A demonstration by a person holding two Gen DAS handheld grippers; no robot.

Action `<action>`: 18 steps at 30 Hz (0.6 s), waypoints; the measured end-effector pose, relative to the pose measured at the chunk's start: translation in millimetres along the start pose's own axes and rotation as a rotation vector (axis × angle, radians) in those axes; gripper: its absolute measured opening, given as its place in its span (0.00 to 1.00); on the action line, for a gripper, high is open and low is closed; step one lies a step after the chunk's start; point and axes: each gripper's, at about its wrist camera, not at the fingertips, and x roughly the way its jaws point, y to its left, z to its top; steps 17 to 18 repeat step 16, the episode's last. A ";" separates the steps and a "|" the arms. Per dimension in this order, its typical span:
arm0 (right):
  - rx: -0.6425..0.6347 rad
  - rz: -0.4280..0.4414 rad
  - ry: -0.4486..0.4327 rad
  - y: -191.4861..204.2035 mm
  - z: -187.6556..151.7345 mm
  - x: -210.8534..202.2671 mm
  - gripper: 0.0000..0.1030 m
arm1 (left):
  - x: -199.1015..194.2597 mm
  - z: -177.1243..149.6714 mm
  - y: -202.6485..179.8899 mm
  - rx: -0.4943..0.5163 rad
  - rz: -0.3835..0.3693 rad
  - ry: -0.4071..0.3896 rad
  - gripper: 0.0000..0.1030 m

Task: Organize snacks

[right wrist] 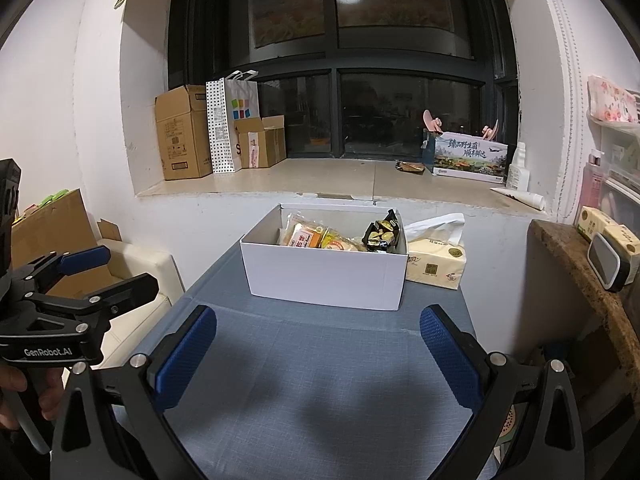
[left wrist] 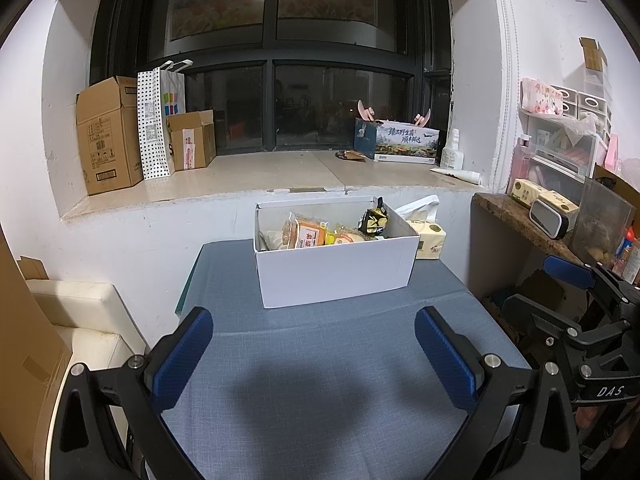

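1. Left gripper: fingers spread wide, nothing between them, touching nothing. They hang above the bare blue cloth of the worktop, well short of the box.
2. Right gripper: fingers equally wide apart, also empty and clear of any contact. It sits beside the left gripper; each appears at the edge of the other's view.
3. White box stands at the far end of the worktop, open-topped. Inside: an orange-labelled snack pack, a yellow-wrapped snack beside it, and a dark black-and-gold packet propped upright against the right wall.
4. Tissue pack touches the box's right side; not a snack.
5. No loose snacks visible on the cloth in either view.
6. Judgement: collection into the box looks complete or nearly so. Possibly left: laying the upright packet flat. Whether the small wrappers on the window sill count as task items, cannot tell.
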 end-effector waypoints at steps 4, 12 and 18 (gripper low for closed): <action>0.001 0.000 0.001 0.5 0.0 0.1 1.00 | 0.2 0.1 -0.2 0.000 0.001 0.001 1.00; -0.001 0.001 0.000 1.3 -0.5 -0.2 1.00 | 2.1 -1.5 -0.3 0.006 -0.012 0.004 1.00; -0.002 0.001 0.002 2.4 -0.9 0.4 1.00 | 1.7 -0.4 0.0 0.010 -0.014 0.002 1.00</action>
